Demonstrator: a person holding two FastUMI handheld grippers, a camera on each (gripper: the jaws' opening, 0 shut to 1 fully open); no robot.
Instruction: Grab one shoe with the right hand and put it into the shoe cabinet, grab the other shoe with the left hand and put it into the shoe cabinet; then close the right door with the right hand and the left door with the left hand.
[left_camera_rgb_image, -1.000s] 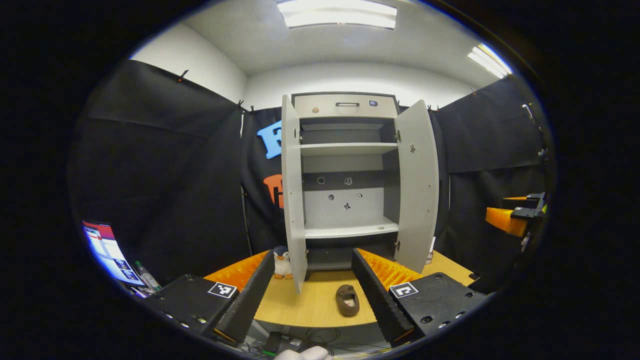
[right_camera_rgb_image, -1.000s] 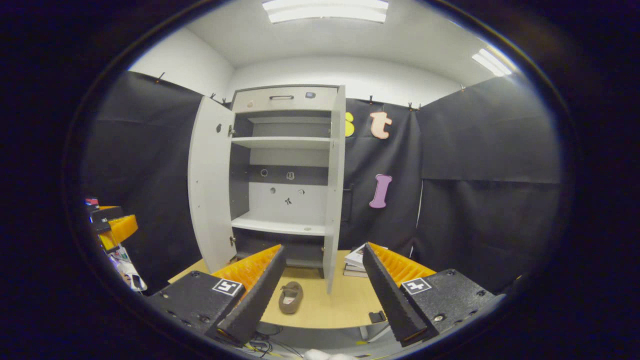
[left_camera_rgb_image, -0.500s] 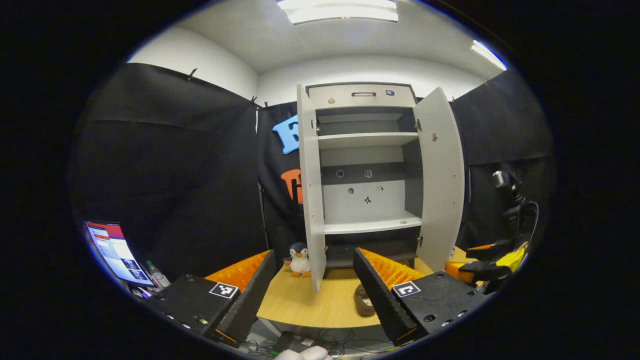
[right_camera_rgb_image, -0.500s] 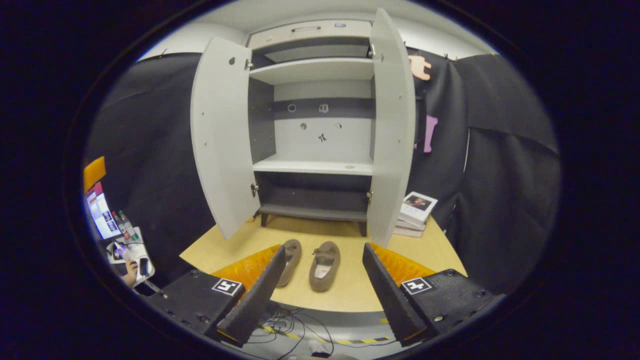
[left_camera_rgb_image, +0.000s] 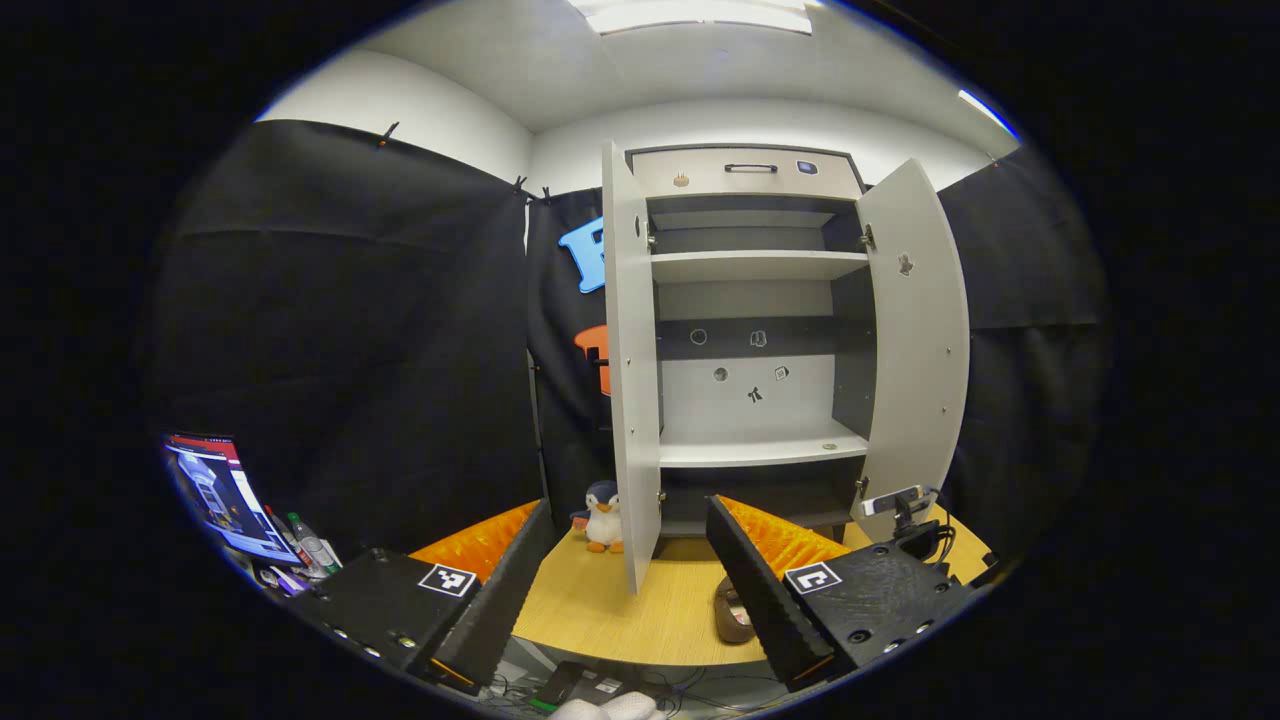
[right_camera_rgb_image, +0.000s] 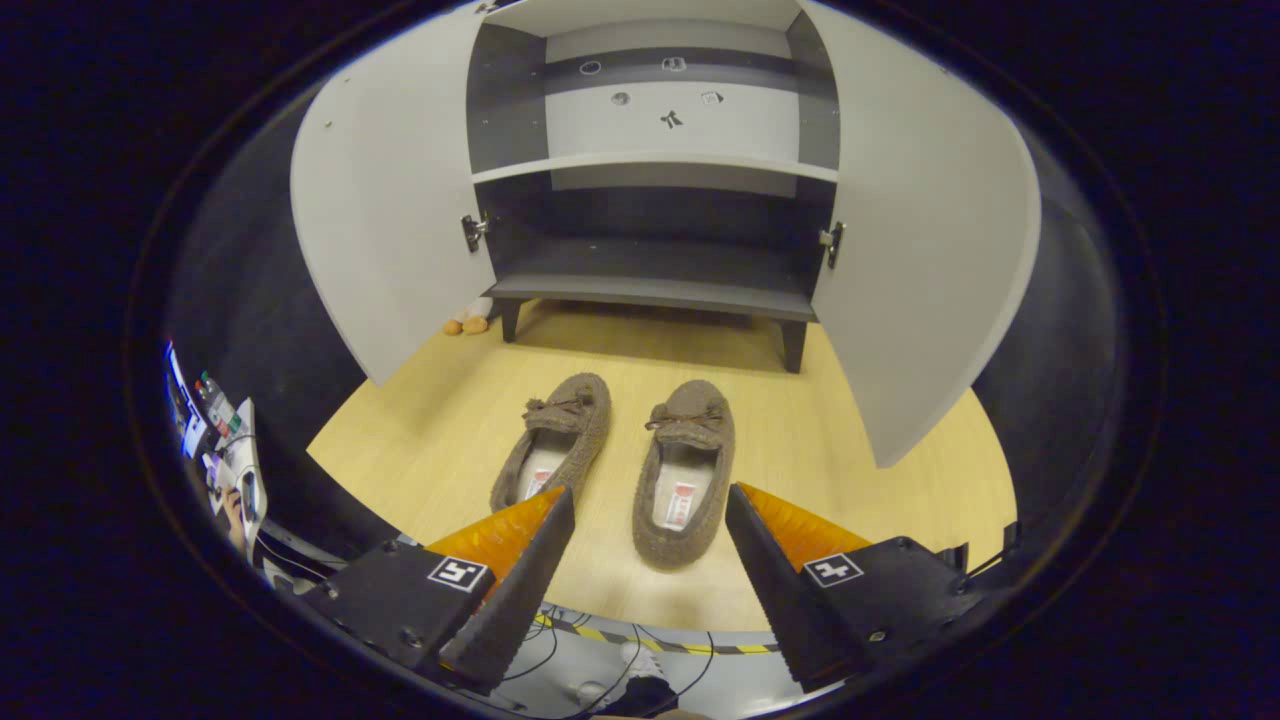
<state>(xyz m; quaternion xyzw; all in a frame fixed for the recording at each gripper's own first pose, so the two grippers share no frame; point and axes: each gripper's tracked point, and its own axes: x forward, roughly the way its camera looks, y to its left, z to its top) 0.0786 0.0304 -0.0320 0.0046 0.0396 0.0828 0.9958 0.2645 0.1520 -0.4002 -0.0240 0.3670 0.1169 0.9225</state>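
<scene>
The right hand-held gripper (right_camera_rgb_image: 648, 560) is hovering with its two fingers spread wide and gripping nothing, above the near edge of the light wooden table (right_camera_rgb_image: 800, 440). Lying just beyond it at 12 o'clock is a brown fuzzy moccasin slipper with a small bow (right_camera_rgb_image: 686, 468), its heel framed between the fingertips though touching neither. A second, matching brown fuzzy slipper (right_camera_rgb_image: 555, 440) is lying just beside it at 11 o'clock, toes pointing toward the cabinet. Farther back, the pale grey shoe cabinet with a dark interior (right_camera_rgb_image: 655, 165) is standing with its left door (right_camera_rgb_image: 385, 215) and right door (right_camera_rgb_image: 925, 240) both swung open, its shelves bare.

The left hand-held gripper (left_camera_rgb_image: 630, 580) is hanging open and empty over the table's front edge. One slipper is peeking out beside its right-hand finger at 1 o'clock. A small plush penguin (left_camera_rgb_image: 603, 516) is standing at the foot of the open left door, at 12 o'clock.
</scene>
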